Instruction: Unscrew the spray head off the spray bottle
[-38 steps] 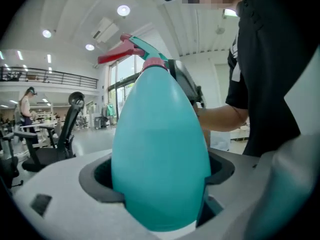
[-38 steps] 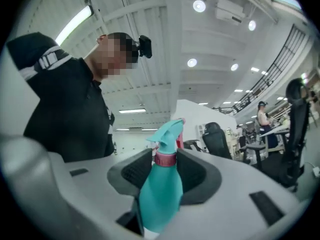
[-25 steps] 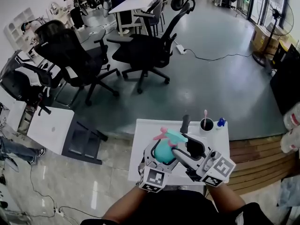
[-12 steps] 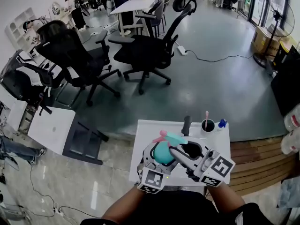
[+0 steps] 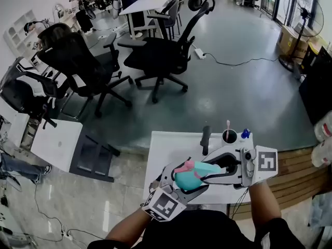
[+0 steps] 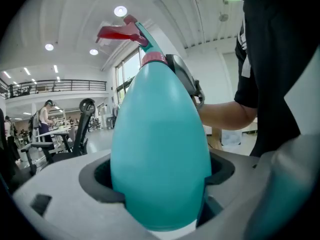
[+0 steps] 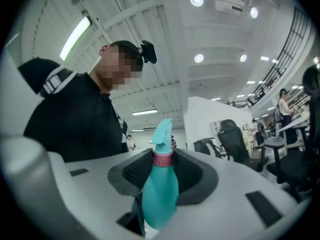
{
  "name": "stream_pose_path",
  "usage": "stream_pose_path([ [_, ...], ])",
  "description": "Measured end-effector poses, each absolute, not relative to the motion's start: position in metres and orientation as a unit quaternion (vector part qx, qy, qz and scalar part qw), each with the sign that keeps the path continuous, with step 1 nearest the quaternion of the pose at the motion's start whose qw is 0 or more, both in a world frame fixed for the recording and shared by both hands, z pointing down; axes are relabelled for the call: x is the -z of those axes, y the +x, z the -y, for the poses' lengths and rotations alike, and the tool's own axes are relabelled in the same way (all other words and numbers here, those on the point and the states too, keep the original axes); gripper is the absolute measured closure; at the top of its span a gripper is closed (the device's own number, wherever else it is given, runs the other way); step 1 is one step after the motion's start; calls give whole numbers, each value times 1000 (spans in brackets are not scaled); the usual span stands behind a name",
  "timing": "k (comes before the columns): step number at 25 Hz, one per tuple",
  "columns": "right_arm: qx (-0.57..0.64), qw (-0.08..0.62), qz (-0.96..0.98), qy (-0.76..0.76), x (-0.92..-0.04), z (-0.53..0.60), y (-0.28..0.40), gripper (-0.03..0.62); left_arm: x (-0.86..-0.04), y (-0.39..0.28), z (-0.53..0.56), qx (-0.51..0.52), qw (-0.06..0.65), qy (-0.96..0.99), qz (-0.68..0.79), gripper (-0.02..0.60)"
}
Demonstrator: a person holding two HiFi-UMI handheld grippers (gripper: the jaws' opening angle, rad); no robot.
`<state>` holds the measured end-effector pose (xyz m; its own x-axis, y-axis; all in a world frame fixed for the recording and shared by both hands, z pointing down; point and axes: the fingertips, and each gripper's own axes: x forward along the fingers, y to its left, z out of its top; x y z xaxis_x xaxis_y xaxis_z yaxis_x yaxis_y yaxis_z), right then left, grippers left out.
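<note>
Teal spray bottle (image 5: 189,181) hangs tipped over the worktop (image 5: 166,149), its body clenched in the jaws of my left gripper (image 6: 160,184). My right gripper (image 7: 162,160) has swung round, and its jaws have just been closing onto the pink collar of the spray head (image 7: 162,134) (both ends now gripped), so twisting can begin.

Head cam: steeply down, bottle (image 5: 194,174) at 6 o'clock. My left cam: tight on its body. My right cam: close on spray head (image 7: 161,134). All share bottle.

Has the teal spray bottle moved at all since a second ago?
Yes. The spray bottle has swung round to lie across the view and dropped farther from the cup, toward the near edge of the table.
</note>
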<state>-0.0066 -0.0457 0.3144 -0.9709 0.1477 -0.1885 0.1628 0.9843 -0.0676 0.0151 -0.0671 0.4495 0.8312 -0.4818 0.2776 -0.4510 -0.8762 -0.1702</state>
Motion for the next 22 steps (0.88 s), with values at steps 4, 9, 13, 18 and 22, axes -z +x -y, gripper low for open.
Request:
stream_pose_path([
  [4,36,108,-988,100,-316,48,-1,459,-454,22,65,146,33,-962,-228,121],
  [9,32,114,-992,-33,-327,74,-11,380,-445,6,92,126,36,-946,-295,121],
  [13,34,112,-983,-142,-337,88,-13,375,-453,-12,119,131,37,-920,-367,121],
  [18,77,107,-969,-209,-340,97,-17,419,-477,-20,133,149,42,-896,-415,121],
  [22,93,88,-956,-264,-350,109,-19,407,-484,-14,133,153,55,-888,-430,121],
])
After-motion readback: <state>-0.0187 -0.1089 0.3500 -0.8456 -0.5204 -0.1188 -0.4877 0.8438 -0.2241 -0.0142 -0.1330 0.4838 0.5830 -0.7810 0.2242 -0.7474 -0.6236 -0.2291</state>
